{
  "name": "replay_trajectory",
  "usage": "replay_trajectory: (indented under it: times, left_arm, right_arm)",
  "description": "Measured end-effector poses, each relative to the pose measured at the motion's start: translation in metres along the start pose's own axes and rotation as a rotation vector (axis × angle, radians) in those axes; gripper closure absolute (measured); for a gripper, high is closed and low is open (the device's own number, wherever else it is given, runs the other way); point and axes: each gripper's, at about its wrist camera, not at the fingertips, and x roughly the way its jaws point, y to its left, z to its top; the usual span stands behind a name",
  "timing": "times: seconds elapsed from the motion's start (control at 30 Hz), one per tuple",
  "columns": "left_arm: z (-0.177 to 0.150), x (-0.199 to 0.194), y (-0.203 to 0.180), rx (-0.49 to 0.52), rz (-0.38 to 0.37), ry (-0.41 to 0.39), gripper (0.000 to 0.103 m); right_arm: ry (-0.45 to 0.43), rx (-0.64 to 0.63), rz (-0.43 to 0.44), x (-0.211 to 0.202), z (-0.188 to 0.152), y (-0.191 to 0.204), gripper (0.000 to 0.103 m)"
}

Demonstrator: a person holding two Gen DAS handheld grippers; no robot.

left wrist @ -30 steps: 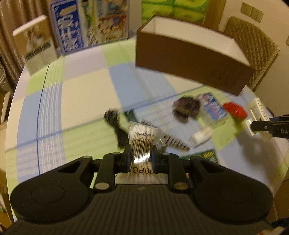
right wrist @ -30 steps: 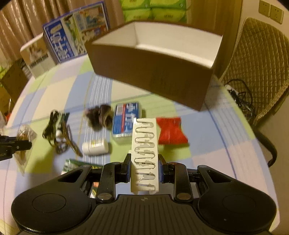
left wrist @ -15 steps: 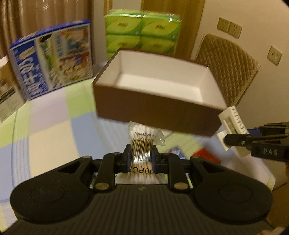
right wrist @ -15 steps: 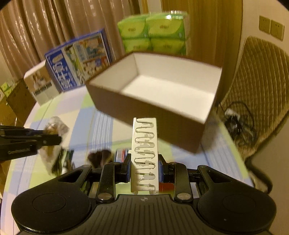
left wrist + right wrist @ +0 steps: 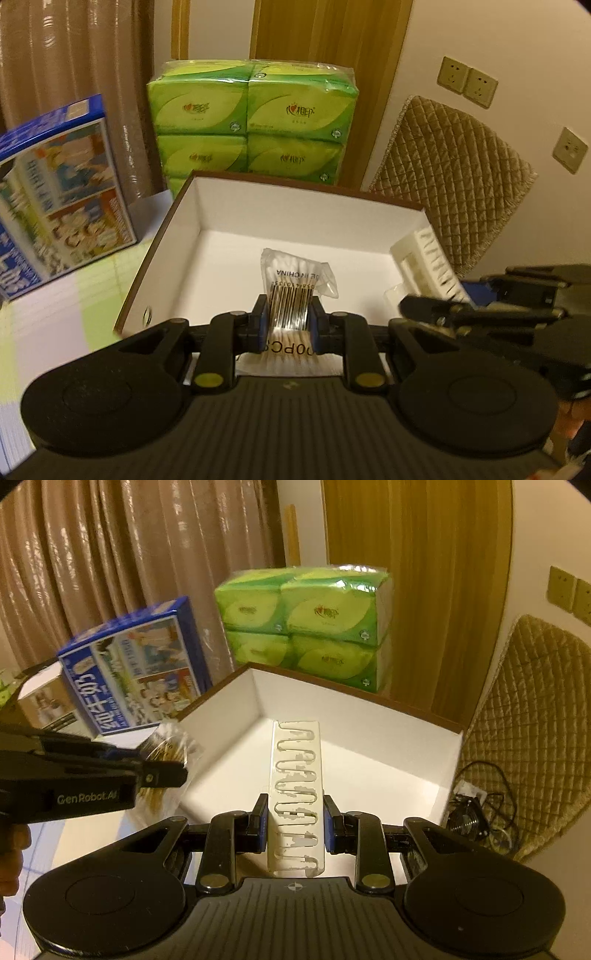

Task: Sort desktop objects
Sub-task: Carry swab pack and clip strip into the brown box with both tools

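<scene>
My left gripper [image 5: 287, 320] is shut on a clear bag of cotton swabs [image 5: 295, 277] with a barcode, held over the near side of an open brown box [image 5: 162, 236] with a white inside. My right gripper [image 5: 295, 818] is shut on a long white plastic strip of clips [image 5: 297, 775], held over the same box [image 5: 406, 760]. In the left wrist view the right gripper [image 5: 439, 306] comes in from the right with the strip [image 5: 432, 258]. In the right wrist view the left gripper [image 5: 162, 773] reaches in from the left with the bag [image 5: 166, 749].
Behind the box stand a green pack of tissues [image 5: 255, 122] and a blue printed carton [image 5: 55, 206]. A quilted chair [image 5: 454, 195] is at the right, with a cable bundle [image 5: 472, 812] beside it. The checked tablecloth [image 5: 55, 317] shows at the left.
Both grippers rose and moved forward from over the scattered items to above the open box, each keeping its load. The table items have dropped out of view.
</scene>
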Motion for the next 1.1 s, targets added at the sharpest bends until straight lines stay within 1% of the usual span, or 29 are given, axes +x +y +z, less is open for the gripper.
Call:
replay_trajectory:
  times: [0.07,0.17,0.43,0.6,0.67,0.7,0.73,0.9,1.0,1.07,1.1]
  left_arm:
    - [0.011,0.018,0.002,-0.009,0.008,0.021,0.086]
    - [0.018,0.047,0.005,-0.019,0.02,0.063,0.086]
    - [0.009,0.112,0.009,-0.045,0.036,0.209,0.086]
    - [0.006,0.142,0.01,0.001,0.086,0.298,0.086]
    - [0.005,0.149,0.011,0.002,0.085,0.334,0.085]
    - [0.004,0.152,0.012,0.001,0.1,0.344,0.085]
    - [0.003,0.154,0.014,0.001,0.111,0.349,0.085]
    - [-0.003,0.16,0.019,-0.007,0.115,0.388,0.084]
    - [-0.003,0.159,0.021,-0.004,0.124,0.388,0.083]
    - [-0.002,0.157,0.023,-0.012,0.129,0.383,0.077]
    - [-0.001,0.156,0.023,-0.015,0.125,0.379,0.076]
  right_arm:
    - [0.03,0.008,0.001,0.018,0.006,-0.009,0.078]
    - [0.079,0.012,-0.015,0.043,0.009,-0.019,0.078]
    - [0.207,0.047,-0.028,0.092,0.003,-0.033,0.078]
    - [0.276,0.046,-0.041,0.114,-0.001,-0.038,0.078]
    - [0.292,0.05,-0.035,0.119,-0.002,-0.04,0.078]
    - [0.298,0.051,-0.03,0.121,-0.002,-0.04,0.078]
    - [0.303,0.051,-0.025,0.122,-0.003,-0.04,0.078]
    - [0.327,0.049,-0.011,0.128,-0.004,-0.042,0.078]
    - [0.341,0.048,-0.008,0.132,-0.005,-0.042,0.078]
    - [0.346,0.047,-0.006,0.135,-0.004,-0.04,0.078]
    - [0.348,0.049,-0.003,0.136,-0.004,-0.04,0.078]
